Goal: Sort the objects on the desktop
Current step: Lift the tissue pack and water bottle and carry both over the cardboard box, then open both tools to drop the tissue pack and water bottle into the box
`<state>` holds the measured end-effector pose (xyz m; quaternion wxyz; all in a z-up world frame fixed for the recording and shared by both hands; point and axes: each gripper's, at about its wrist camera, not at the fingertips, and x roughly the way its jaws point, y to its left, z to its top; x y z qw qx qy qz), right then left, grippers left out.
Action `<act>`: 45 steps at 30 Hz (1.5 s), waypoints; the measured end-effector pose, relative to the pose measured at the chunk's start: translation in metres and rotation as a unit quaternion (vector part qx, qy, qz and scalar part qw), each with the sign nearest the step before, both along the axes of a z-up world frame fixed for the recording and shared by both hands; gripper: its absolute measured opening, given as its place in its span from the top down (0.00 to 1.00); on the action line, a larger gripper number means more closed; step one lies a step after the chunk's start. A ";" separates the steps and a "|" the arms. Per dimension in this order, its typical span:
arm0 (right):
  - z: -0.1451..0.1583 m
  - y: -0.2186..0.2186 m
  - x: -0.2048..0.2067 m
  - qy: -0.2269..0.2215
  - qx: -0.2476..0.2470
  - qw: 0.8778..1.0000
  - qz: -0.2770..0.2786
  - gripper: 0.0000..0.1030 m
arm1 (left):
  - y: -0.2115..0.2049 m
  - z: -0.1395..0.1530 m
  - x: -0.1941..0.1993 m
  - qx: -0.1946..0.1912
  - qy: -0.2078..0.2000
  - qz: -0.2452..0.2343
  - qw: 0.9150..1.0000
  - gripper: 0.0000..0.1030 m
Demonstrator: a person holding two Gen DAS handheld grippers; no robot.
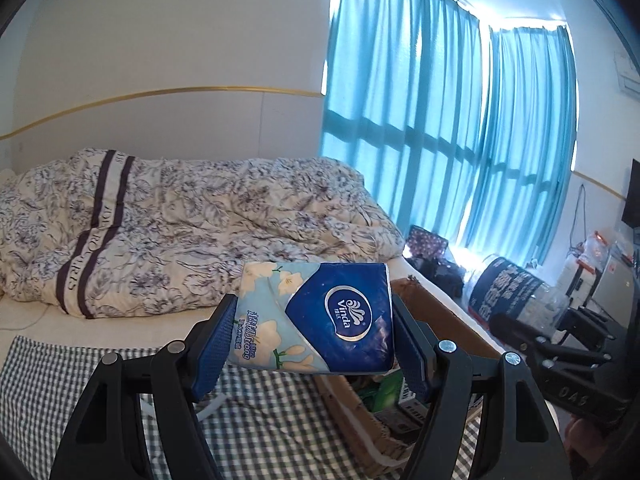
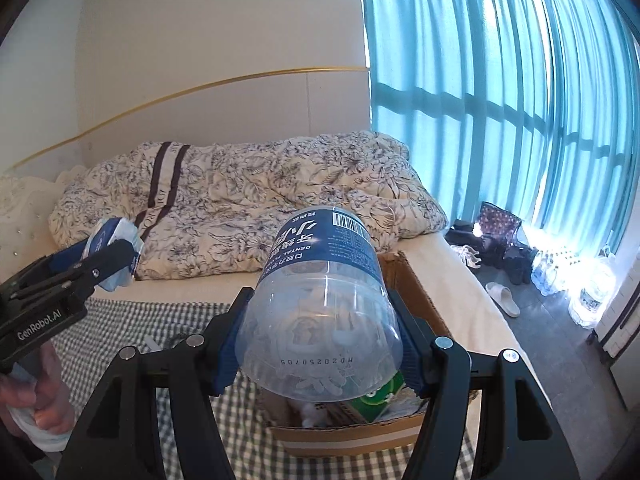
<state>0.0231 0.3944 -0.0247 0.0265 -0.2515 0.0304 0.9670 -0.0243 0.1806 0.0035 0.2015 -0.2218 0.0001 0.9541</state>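
Left gripper (image 1: 314,350): clamped on the tissue pack (image 1: 320,316), held in the air just left of the cardboard box (image 1: 444,320).
Right gripper (image 2: 320,344): clamped on the clear floss jar (image 2: 320,312) — directly over the box opening, the nearer one.
Jar axis: tilted, lid end pointing away.

Black grippers (image 1: 312,344), blue ribbed jaws, silver screws, "GenRobot.AI" lettering

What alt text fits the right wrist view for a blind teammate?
The right gripper clamps a clear plastic jar with a blue label, held above an open cardboard box on a checked cloth. The left gripper holds a blue tissue pack at left.
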 end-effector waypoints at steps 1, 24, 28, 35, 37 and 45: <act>-0.002 0.002 -0.001 -0.002 0.002 1.000 -0.001 0.39 | 0.005 -0.001 -0.002 -0.004 -0.001 -0.004 1.000 0.28; -0.059 0.046 -0.049 -0.072 -0.008 0.997 -0.010 0.39 | 0.074 -0.043 -0.053 -0.029 -0.044 -0.049 0.997 0.28; -0.069 0.053 -0.058 -0.091 -0.010 0.996 -0.013 0.39 | 0.088 -0.053 -0.064 -0.039 -0.055 -0.062 0.996 0.28; -0.096 0.065 -0.074 -0.146 -0.012 0.989 -0.018 0.39 | 0.109 -0.071 -0.081 -0.053 -0.078 -0.072 0.993 0.28; -0.101 0.069 -0.077 -0.151 -0.016 0.988 -0.021 0.36 | 0.113 -0.074 -0.084 -0.055 -0.083 -0.074 0.992 0.28; -0.104 0.082 -0.078 -0.149 -0.018 0.988 -0.027 0.25 | 0.131 -0.087 -0.092 -0.074 -0.102 -0.087 0.988 0.28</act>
